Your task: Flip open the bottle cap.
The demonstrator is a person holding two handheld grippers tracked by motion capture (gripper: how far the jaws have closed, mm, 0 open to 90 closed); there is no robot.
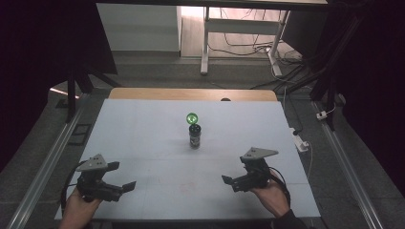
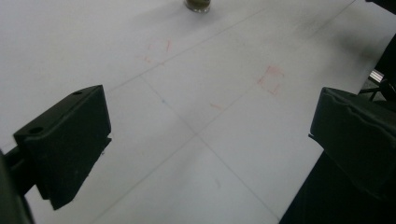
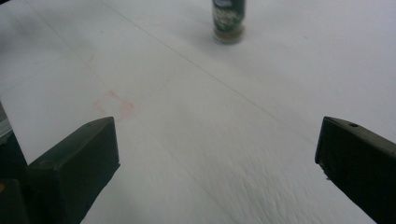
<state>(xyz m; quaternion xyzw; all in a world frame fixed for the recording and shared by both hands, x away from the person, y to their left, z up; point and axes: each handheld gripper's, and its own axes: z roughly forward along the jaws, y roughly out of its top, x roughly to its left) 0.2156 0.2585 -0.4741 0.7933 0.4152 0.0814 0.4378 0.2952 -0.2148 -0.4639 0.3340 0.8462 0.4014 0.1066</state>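
Observation:
A small dark jar (image 1: 195, 135) stands upright near the middle of the white table (image 1: 143, 124). Just behind it lies a round green thing (image 1: 192, 118), apart from the jar or touching it, I cannot tell. My left gripper (image 1: 123, 175) is at the near left, held by a hand, jaws wide apart and holding nothing. My right gripper (image 1: 235, 170) is at the near right, also open and holding nothing. The left gripper view shows its jaws (image 2: 210, 135) spread over bare table, the jar's base (image 2: 197, 4) far ahead. In the right gripper view, the jar (image 3: 228, 21) stands beyond the open gripper (image 3: 217, 163).
Faint red pen marks (image 2: 270, 79) and thin lines cross the tabletop. A wooden strip (image 1: 191, 93) borders the far edge. A white power strip (image 1: 300, 141) hangs by the right edge. Metal rails (image 1: 47, 157) run along both sides, with cables and a desk frame (image 1: 205, 43) beyond.

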